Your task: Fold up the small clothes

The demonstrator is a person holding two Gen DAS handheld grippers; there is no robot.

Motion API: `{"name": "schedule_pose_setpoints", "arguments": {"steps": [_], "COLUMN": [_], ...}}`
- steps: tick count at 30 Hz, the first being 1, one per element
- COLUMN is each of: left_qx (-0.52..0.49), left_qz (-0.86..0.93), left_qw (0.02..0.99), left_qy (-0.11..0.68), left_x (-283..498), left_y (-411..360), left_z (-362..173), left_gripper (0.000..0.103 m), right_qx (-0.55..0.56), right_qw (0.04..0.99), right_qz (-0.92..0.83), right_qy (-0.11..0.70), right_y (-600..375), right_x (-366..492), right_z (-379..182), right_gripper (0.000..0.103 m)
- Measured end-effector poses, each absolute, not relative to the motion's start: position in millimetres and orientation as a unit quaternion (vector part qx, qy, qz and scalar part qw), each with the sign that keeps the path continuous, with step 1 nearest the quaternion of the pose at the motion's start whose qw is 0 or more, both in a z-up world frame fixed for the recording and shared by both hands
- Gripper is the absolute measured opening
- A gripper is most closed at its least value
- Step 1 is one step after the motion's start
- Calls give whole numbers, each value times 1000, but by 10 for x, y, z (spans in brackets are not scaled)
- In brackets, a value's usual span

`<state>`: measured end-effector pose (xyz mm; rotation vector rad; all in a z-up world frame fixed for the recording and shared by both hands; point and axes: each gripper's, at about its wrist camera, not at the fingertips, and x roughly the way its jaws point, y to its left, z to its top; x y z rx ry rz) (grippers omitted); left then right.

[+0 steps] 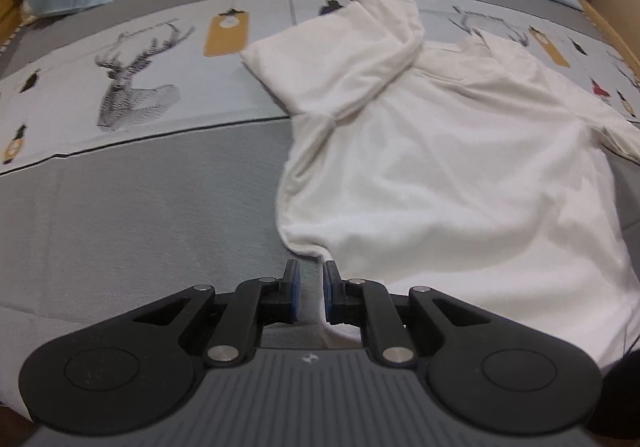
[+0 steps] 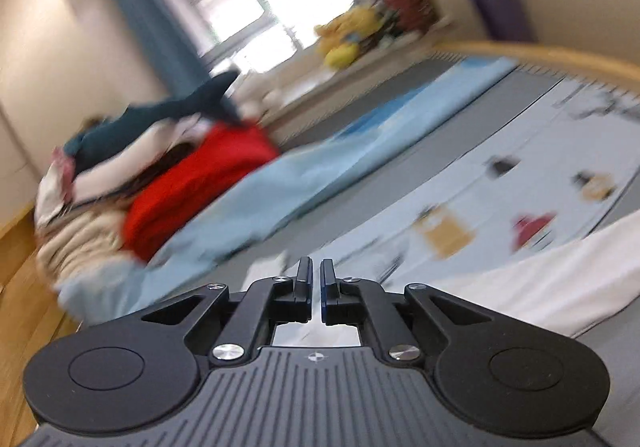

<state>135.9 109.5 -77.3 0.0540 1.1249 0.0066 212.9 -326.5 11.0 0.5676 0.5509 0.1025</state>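
A small white T-shirt point(image 1: 452, 175) lies spread on the bed, its left sleeve point(image 1: 360, 59) folded over toward the collar. My left gripper point(image 1: 311, 267) sits low just in front of the shirt's bottom left hem corner, jaws a small gap apart with nothing between them. In the blurred, tilted right wrist view, my right gripper point(image 2: 316, 267) has its jaws nearly together and empty, raised above the bed. A strip of the white shirt point(image 2: 560, 279) shows at the lower right of that view.
The bed has a grey and pale blue cover point(image 1: 132, 87) with deer prints. A light blue blanket point(image 2: 320, 163) and a pile of red and white bedding point(image 2: 192, 179) lie at the far side. A wooden bed rail point(image 2: 540, 55) runs along the edge.
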Motion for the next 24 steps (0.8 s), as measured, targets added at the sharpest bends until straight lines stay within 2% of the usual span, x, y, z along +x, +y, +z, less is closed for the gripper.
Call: {"name": "schedule_pose_setpoints", "arguments": {"steps": [5, 7, 9, 10, 24], "left_qx": [-4, -13, -19, -22, -66], "left_qz": [28, 34, 37, 38, 72], "left_qw": [855, 860, 862, 863, 866], "left_qy": [519, 510, 505, 504, 490], "left_x": [1441, 1482, 1517, 1534, 1852], "left_y": [1163, 1162, 1148, 1140, 1358], "left_z": [-697, -649, -626, -621, -547], "left_gripper": [13, 13, 13, 13, 13], "right_qx": [238, 233, 221, 221, 324], "right_qw": [897, 884, 880, 877, 823], "right_qz": [103, 128, 140, 140, 99], "right_qy": [359, 384, 397, 402, 456], "right_y": [-2395, -2079, -1838, -1737, -1238], "right_x": [2446, 2510, 2602, 2628, 3208], "right_z": [-272, -398, -561, -628, -1456], "right_gripper": [10, 19, 35, 37, 48]}}
